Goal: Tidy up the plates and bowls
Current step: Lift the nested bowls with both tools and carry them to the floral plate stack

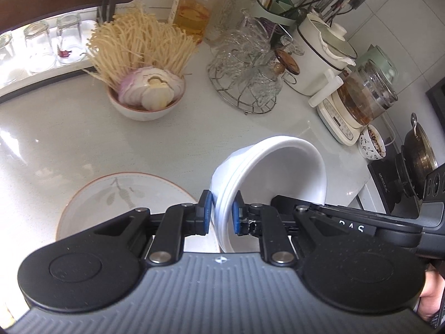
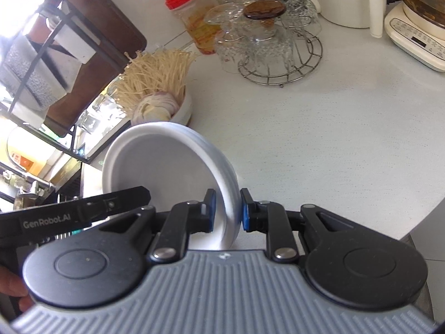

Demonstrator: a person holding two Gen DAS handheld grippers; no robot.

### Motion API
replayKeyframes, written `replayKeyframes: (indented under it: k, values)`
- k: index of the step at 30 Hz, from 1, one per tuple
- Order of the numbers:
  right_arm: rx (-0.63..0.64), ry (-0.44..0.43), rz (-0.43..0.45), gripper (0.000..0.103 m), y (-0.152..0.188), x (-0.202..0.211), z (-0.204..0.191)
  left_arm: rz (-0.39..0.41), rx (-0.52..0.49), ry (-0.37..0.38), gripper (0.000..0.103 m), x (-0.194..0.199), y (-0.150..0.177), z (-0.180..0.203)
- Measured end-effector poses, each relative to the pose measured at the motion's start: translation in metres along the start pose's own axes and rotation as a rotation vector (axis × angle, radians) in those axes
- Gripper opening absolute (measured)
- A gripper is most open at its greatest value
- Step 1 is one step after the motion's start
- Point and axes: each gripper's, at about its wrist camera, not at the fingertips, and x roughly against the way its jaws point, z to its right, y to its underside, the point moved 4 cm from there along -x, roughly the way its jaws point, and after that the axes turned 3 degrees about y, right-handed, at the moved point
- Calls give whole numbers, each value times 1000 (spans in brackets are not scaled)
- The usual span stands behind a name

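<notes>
My left gripper (image 1: 221,213) is shut on the rim of a white bowl (image 1: 281,167), which is tipped on its side above the counter. My right gripper (image 2: 228,211) is shut on the opposite rim of the same white bowl (image 2: 155,167). Each gripper's body shows in the other's view. A flat plate with a leaf pattern and brown rim (image 1: 111,197) lies on the counter just left of and below the bowl. A small bowl (image 1: 144,111) holding sliced onion and enoki mushrooms sits further back; it also shows in the right wrist view (image 2: 185,111).
A wire rack of upturned glasses (image 1: 247,66) stands at the back, next to a red-lidded jar (image 1: 196,8), a white pot (image 1: 319,53) and a glass kettle on its base (image 1: 358,94). A patterned cup (image 1: 372,142) and dark pan (image 1: 420,150) sit right. Glasses on a tray (image 1: 41,47) are at the left.
</notes>
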Motion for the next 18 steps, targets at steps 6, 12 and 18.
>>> replayKeyframes:
  k: [6,12,18]
  values:
    - [44,-26,-32,21,4,-7,-21,21,42,-31,18,17,8,-19]
    - [98,-65,-65,21,6,-20,-47,35,94,-81,18,33,16,-42]
    - [163,-80,-122,21,17,-32,-65,49,122,-117,18,43,29,-56]
